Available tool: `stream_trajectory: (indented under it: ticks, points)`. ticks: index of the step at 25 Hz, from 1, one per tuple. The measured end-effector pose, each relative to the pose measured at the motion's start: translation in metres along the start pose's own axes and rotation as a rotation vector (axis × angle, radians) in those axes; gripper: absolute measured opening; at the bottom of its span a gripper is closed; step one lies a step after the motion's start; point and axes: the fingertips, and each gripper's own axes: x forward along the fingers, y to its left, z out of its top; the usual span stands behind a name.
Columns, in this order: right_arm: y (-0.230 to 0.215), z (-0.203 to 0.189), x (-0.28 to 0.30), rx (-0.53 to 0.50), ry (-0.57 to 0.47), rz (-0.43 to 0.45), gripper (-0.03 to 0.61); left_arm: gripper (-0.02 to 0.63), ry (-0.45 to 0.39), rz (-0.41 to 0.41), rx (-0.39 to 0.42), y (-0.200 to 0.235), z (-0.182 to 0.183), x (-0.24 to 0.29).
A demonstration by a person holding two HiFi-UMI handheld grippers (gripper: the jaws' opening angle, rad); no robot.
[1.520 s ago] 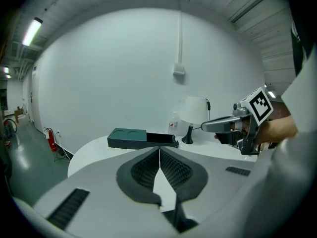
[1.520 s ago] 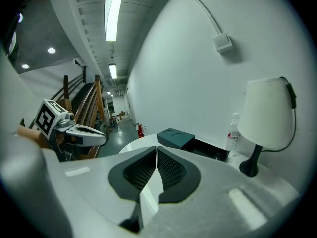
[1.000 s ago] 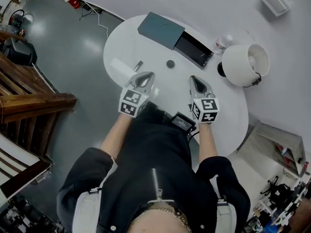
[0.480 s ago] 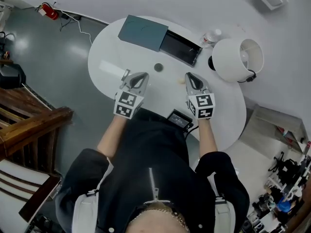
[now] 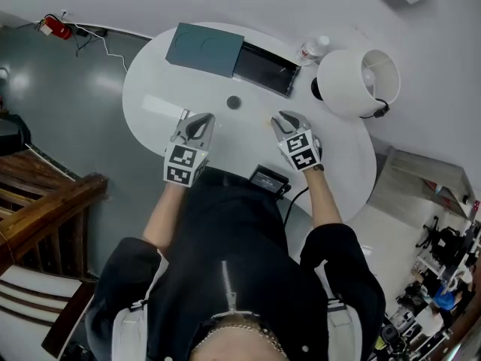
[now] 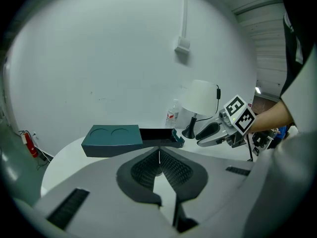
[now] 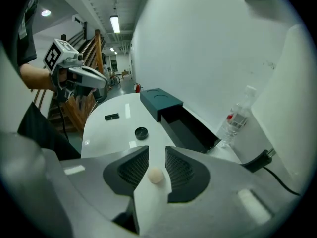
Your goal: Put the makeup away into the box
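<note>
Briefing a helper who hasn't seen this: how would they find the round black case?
On the white oval table, find the teal box with its dark tray slid open. In front of it lies the round black case: a flat disc, unlike the slim dark stick near the left tool and the pale ball between the jaws of the right tool, which have just been opening.

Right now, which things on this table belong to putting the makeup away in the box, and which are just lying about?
For the job:
box with its drawer open
round compact
dark tube, likely lipstick
cream ball

Lying about:
water bottle
lamp
black device at the table's edge
</note>
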Motion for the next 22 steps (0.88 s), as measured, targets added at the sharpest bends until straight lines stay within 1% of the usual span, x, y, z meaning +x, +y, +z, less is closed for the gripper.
stream_trajectory:
  ticks: [3, 7, 13, 22]
  points:
    - [0.001, -0.014, 0.014, -0.046, 0.052, 0.036, 0.110, 0.015, 0.009, 0.003, -0.006, 0.003, -0.004, 0.000]
    - [0.007, -0.030, 0.027, -0.098, 0.132, 0.078, 0.110, 0.014, 0.019, 0.002, -0.015, 0.004, -0.008, 0.002]
    - [0.008, -0.052, 0.044, -0.153, 0.227, 0.094, 0.111, 0.015, 0.030, -0.002, -0.020, 0.004, -0.011, 0.007]
    - [0.008, -0.065, 0.055, -0.181, 0.285, 0.119, 0.114, 0.014, 0.041, 0.012, -0.033, 0.012, -0.012, 0.008]
